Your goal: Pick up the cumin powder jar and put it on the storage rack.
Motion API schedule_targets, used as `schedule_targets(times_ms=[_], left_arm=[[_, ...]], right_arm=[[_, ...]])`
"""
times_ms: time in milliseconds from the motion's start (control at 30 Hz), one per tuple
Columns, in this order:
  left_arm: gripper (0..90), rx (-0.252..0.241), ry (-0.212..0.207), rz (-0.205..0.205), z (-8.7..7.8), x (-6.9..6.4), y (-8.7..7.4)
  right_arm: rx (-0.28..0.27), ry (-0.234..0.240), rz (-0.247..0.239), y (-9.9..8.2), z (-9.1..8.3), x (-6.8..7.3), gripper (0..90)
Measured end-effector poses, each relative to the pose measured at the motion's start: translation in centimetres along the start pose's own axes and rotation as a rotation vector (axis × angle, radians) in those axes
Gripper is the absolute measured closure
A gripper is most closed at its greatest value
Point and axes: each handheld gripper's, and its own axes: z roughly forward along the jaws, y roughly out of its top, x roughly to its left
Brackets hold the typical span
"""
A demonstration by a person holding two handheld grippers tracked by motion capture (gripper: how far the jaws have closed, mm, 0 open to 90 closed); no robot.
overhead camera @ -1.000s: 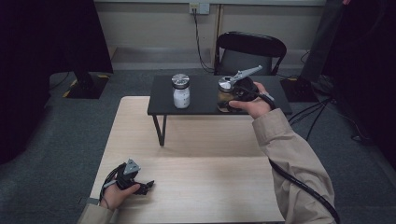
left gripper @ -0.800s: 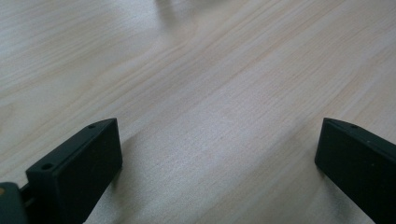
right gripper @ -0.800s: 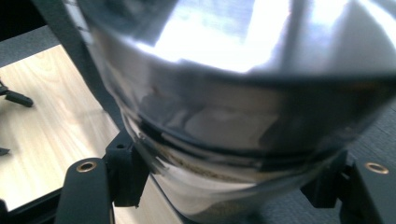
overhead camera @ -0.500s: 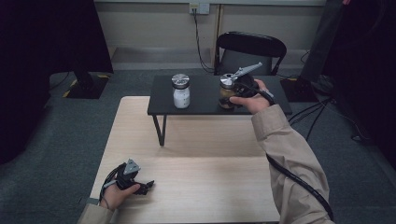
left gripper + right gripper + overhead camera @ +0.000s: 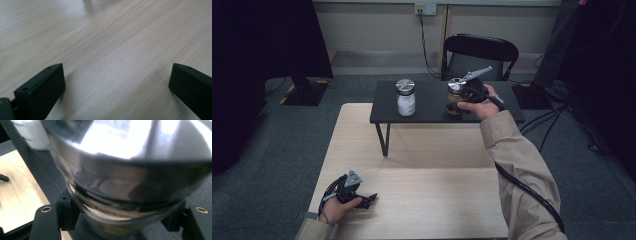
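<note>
On the right of the black shelf [image 5: 432, 107], the right tool [image 5: 462, 97] clamps the brown-filled jar [image 5: 454, 97] below its metal lid. Best to lift straight, keeping it upright and clear of the white jar [image 5: 405, 97]. Near left, the left tool [image 5: 362, 200] rests wide open on the counter [image 5: 422, 200].

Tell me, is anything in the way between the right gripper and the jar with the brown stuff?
Nothing is in the way. The right gripper is shut on the glass jar of brown powder with a silver lid on the low black shelf. The white-filled glass jar stands apart.
</note>
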Motion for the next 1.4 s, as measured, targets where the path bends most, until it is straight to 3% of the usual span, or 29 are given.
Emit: schedule_targets(times_ms=[833,1400], left_arm=[[0.0,0.003,0.010,-0.006,-0.1,-0.3,0.0],[0.0,0.004,0.010,-0.006,-0.1,-0.3,0.0]], right_arm=[[-0.018,0.019,0.023,-0.5,-0.1,-0.7,29.9],[-0.031,0.023,0.022,-1.5,-1.0,0.2,5.3]])
